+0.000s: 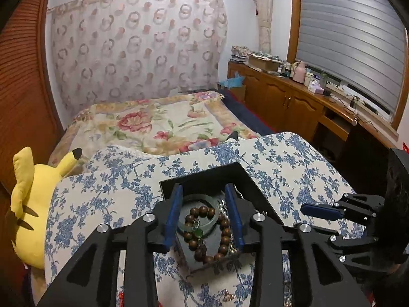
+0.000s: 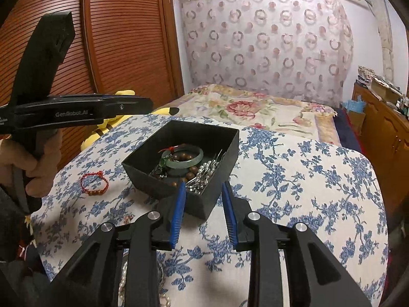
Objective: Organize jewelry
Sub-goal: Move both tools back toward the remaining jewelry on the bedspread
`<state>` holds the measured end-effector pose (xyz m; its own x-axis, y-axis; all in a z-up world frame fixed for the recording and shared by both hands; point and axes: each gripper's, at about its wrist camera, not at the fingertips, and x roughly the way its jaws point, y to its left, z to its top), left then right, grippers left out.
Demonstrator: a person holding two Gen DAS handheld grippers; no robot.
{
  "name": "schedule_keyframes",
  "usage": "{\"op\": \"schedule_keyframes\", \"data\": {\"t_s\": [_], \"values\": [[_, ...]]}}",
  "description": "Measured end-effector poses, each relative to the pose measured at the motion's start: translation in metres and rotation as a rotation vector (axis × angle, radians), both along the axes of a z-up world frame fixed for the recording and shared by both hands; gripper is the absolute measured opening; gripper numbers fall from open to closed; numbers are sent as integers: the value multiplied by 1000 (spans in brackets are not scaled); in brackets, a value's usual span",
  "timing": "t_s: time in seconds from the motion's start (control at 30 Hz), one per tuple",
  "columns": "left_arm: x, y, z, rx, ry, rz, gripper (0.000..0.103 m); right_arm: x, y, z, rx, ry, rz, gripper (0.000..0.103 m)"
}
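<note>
The black box point(image 2: 179, 158) sits in the middle of the right wrist frame on the blue-flowered cloth point(image 2: 294, 179), one corner pointing down toward the lens, and most of the jewelry is already in it: a green bangle point(image 2: 188, 160), brown wooden beads point(image 1: 219, 232), a heap of pearls and silver pieces point(image 2: 204, 172) toward its right side; the right gripper point(image 2: 203, 192) stands at that near corner with its blue fingers parted to either side of it, nothing between them that they press on, so I'd call it released; the left gripper point(image 1: 203, 204) hovers over the box's interior in its own view, jaws likewise apart and bare, the bangle and beads showing in the gap below but not pinched

What the next pick turns on, I think, is the red cord bracelet point(image 2: 94, 184) lying loose on the cloth at the middle left of the right wrist frame, well apart from the box and to its left; it lies as a flattish loop, its long axis running roughly left to right across the picture; it is close under the person's hand point(image 2: 35, 168) that bears the left tool, so the left looks the nearer one to fetch it, swinging out left from the box; more pearls point(image 2: 125, 278) trail at the bottom edge, beneath the right gripper, half hidden
</note>
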<state>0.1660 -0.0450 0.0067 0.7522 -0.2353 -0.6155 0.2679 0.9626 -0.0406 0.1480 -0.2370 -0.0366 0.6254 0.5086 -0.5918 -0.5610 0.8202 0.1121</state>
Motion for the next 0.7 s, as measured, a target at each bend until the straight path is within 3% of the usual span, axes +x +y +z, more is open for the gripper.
{"op": "schedule_keyframes", "data": {"t_s": [0.2,0.37,0.7], "values": [[-25,7,-6,2,-1,-14,57,-23,-5,-2,-2,0,11,32],[-48,11,-17,12,12,-24,70,-49,-8,-9,-21,10,32,32],[-85,13,-45,38,56,-49,83,-84,-18,-31,-65,69,41,32]]}}
